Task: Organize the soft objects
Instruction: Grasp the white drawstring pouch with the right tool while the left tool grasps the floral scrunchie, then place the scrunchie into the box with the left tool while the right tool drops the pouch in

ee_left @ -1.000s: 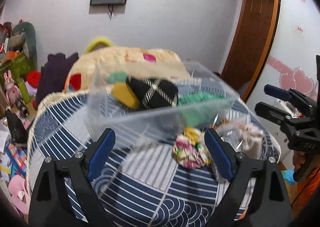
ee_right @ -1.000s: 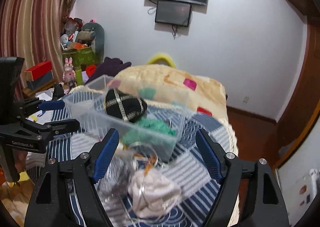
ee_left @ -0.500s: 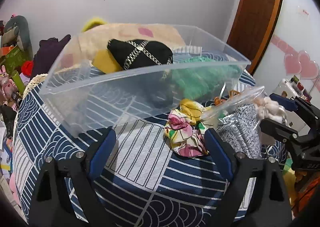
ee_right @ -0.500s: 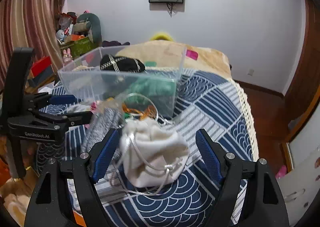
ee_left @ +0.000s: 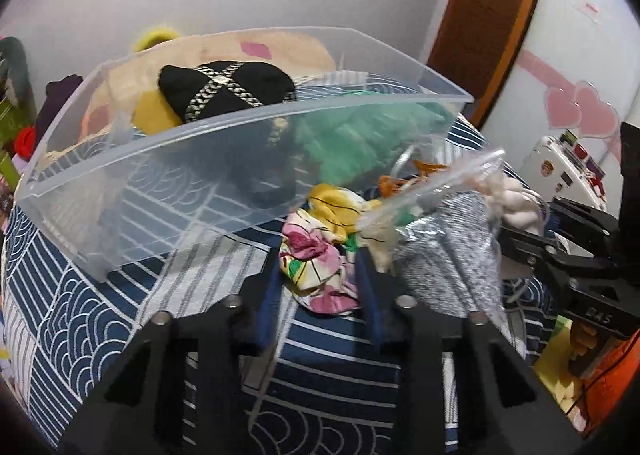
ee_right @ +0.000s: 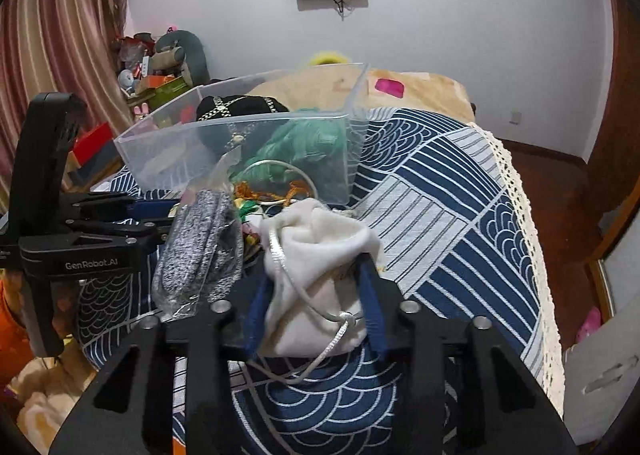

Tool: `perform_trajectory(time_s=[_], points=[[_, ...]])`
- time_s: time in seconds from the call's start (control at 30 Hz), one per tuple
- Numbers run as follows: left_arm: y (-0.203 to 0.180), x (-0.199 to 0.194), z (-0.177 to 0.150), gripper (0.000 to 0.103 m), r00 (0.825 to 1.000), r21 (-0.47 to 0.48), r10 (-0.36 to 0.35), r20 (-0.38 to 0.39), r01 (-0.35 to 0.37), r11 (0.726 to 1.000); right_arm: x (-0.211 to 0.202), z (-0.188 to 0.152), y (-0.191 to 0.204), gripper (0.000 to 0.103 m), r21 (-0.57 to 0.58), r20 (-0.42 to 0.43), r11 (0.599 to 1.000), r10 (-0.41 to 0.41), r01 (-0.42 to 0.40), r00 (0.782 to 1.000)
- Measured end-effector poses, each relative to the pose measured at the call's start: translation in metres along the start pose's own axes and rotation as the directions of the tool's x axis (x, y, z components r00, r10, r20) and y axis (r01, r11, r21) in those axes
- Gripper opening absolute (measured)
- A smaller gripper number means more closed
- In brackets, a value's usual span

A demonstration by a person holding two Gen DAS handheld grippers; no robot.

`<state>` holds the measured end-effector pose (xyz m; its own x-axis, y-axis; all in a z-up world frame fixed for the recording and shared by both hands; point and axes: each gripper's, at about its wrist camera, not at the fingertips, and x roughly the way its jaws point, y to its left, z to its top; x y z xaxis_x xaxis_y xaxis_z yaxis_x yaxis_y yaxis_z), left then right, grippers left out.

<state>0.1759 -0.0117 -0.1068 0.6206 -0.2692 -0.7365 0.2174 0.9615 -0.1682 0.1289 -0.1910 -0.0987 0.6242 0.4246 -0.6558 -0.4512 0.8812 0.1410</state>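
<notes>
A clear plastic bin (ee_left: 132,171) stands on the blue patterned bedspread (ee_left: 100,319) and holds a black hat (ee_left: 224,91), a yellow item and a green knit piece (ee_left: 360,143). My left gripper (ee_left: 318,275) is shut on the floral cloth (ee_left: 316,263) just in front of the bin. My right gripper (ee_right: 314,287) is shut on the white drawstring pouch (ee_right: 316,251); the bin (ee_right: 240,151) stands behind it. A grey knit item in a clear bag (ee_right: 196,251) lies between the two grippers and also shows in the left wrist view (ee_left: 448,255).
A beige patterned pillow (ee_right: 420,91) lies behind the bin. The bed's lace edge (ee_right: 524,231) drops to a wooden floor on the right. Toys and boxes (ee_right: 160,71) are piled at the left wall. A wooden door (ee_left: 488,15) stands at the right.
Both grippers went from wide open to shut: the left closed on the floral cloth, the right on the white pouch. Both moved forward and down toward the bed.
</notes>
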Motion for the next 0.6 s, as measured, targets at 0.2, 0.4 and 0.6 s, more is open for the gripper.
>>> perform_trajectory(time_s=[0.2, 0.4, 0.6], points=[[0.0, -0.005, -0.005, 0.019, 1.0, 0.0, -0.021, 0.007, 0.021, 1.0, -0.003, -0.001, 0.009, 0.019, -0.034, 0.014, 0.999, -0.007, 0.007, 1.0], [-0.007, -0.016, -0.009, 0.012, 0.999, 0.028, 0.006, 0.049, -0.008, 1.0, -0.013, 0.005, 0.008, 0.017, -0.026, 0.045, 1.0, -0.013, 0.014, 0.999], [-0.01, -0.038, -0.011, 0.011, 0.993, 0.039, 0.038, 0.111, -0.042, 0.998, -0.026, 0.014, 0.01, 0.017, -0.023, 0.088, 0.999, -0.019, 0.022, 0.996]])
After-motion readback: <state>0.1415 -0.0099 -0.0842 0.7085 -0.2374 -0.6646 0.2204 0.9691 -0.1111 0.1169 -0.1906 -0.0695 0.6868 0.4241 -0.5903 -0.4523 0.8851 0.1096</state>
